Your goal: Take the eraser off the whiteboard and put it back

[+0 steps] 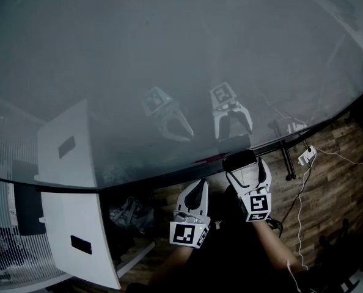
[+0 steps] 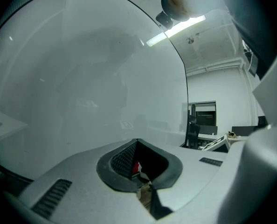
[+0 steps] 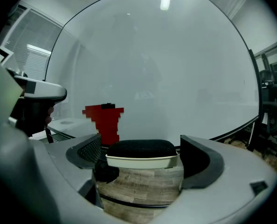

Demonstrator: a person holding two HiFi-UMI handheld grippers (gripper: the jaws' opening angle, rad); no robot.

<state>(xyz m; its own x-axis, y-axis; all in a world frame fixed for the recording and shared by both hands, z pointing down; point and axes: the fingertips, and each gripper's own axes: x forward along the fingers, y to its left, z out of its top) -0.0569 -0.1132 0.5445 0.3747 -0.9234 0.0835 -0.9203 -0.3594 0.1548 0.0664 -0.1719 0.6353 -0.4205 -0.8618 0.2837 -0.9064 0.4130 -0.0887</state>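
The whiteboard point(image 1: 169, 54) fills the upper part of the head view, and both grippers are mirrored in it. My right gripper point(image 1: 241, 163) is at the board's lower edge, shut on the eraser point(image 1: 239, 159). In the right gripper view the eraser point(image 3: 141, 152) has a black felt top and a cream base, and lies crosswise between the jaws in front of the whiteboard point(image 3: 166, 69). My left gripper point(image 1: 197, 191) hangs lower and to the left, shut and holding nothing. The left gripper view shows its pads closed together, with the whiteboard point(image 2: 82, 78) behind.
A white panel point(image 1: 77, 237) stands at the lower left. At the right is wooden floor point(image 1: 328, 182) with a power strip point(image 1: 306, 155), cables and a black stand leg point(image 1: 286, 160). A red blocky shape point(image 3: 103, 120) sits by the board's lower edge.
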